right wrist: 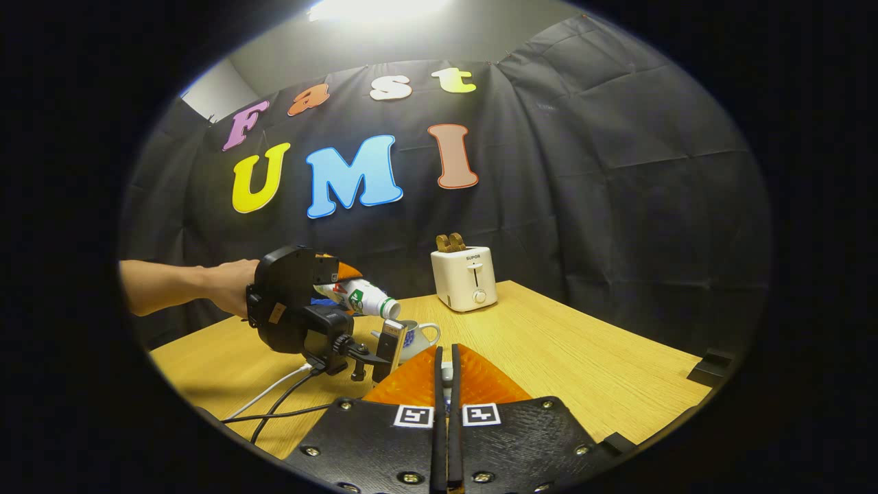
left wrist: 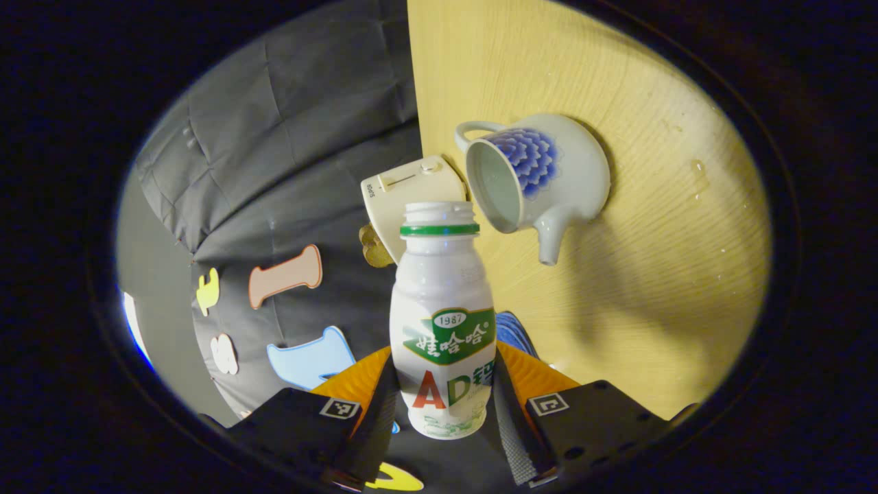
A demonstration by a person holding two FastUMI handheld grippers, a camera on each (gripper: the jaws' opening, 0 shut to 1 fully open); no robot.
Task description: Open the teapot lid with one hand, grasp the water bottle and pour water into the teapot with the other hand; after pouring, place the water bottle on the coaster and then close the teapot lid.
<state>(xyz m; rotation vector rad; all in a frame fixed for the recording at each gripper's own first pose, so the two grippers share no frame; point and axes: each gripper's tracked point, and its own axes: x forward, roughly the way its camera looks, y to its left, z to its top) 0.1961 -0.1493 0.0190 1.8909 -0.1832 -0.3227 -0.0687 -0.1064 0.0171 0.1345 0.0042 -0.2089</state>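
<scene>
- The left gripper has its fingers clamped on the uncapped water bottle, tipped mouth-first just beside the teapot.
- The teapot stands lidless on the surface; pouring is in hand, I judge.
- The right gripper, near the teapot, has its fingers nearly closed on something small, perhaps the lid.
- Next: tip the bottle further, mouth over the teapot's opening.

Overhead glare, dim fisheye-warped edges.

My left gripper clamps the uncapped water bottle between both fingers, its mouth near the open teapot on the wooden table; a toaster stands just beside.
</scene>
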